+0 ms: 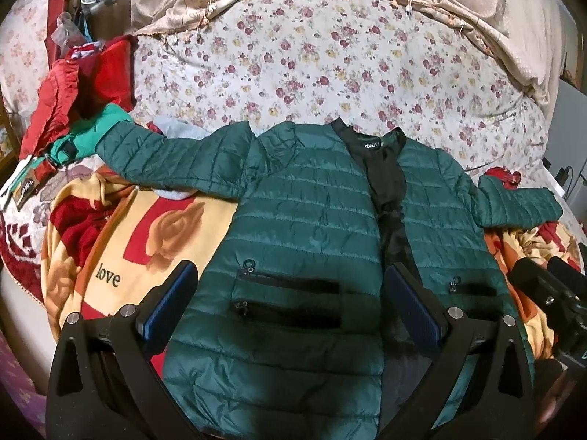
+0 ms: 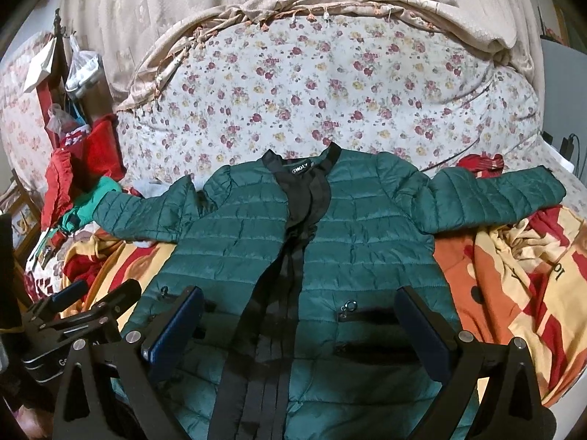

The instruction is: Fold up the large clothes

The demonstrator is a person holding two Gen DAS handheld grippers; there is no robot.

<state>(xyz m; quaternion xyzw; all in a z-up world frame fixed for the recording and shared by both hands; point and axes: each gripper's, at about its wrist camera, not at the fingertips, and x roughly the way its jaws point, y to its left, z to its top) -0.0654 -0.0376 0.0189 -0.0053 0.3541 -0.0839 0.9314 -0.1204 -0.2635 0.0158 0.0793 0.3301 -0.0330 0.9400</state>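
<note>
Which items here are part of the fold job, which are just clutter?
In the job:
green quilted jacket, spread flat, front open
left gripper, open above it
right gripper, open above it

Lying about:
"love" blanket
floral quilt
red clothes pile
beige curtain

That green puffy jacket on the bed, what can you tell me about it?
The green jacket is a dark green, shiny quilted puffer. It lies flat, front up and unzipped, showing black lining and a neck label. Both sleeves spread sideways. Black zip pockets with ring pulls sit low on each front panel. It rests on a patterned blanket; its left sleeve lies over other clothes. Both open tongs hover above its lower part.
</note>
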